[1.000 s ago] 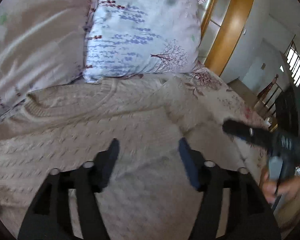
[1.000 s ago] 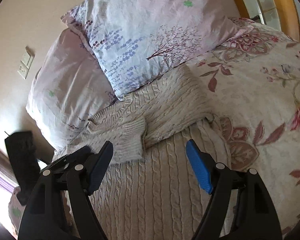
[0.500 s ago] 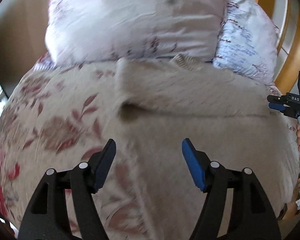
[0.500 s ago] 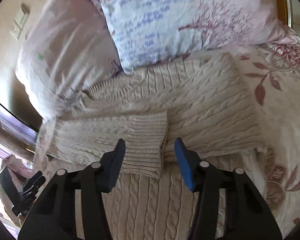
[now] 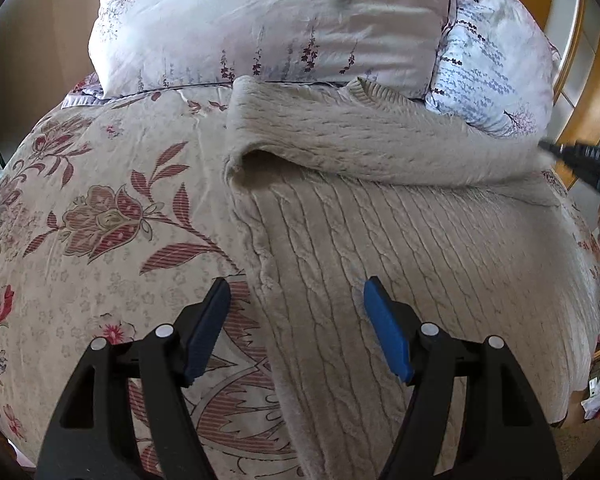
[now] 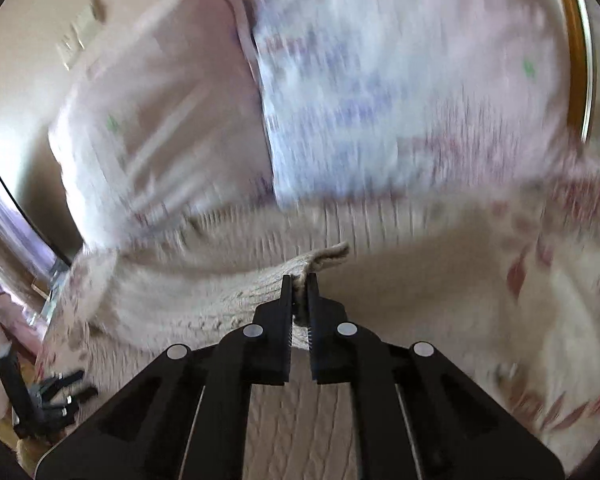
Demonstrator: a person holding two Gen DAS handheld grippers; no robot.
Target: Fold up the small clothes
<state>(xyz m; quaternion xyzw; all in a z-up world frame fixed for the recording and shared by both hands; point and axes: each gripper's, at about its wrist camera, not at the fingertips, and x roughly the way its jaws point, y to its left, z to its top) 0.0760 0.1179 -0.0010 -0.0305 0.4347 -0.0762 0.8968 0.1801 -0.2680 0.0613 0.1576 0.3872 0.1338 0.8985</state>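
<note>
Left wrist cam looks down over sweater (image 5: 400, 216) toward pillows (image 5: 268, 20); right wrist cam, blurred, sits low and close at its cuff, both sharing sweater and pillows.

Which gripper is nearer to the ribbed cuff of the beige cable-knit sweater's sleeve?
Right. The right gripper is shut on the ribbed cuff, pinching it. The left gripper hangs open over the sweater's side edge, holding nothing.
</note>
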